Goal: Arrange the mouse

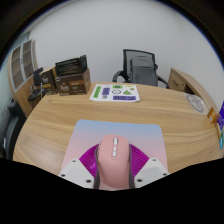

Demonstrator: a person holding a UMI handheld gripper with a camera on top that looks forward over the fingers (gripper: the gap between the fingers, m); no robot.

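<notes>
step: carry/placement judged under way | mouse [113,163] held pinched between the pads [91,160] of the gripper [113,172]; hung above mouse mat [110,131] on table [60,125] | next: lowering onto mat, squared; then release

The room is evenly and softly lit from overhead, with no hard shadows on the bench [60,125], whose wood shows a faint pale sheen. The white wall [100,40] reads bright. Strong fisheye distortion bows the bench edge and bends the far furniture outward. Distant detail is soft.
</notes>
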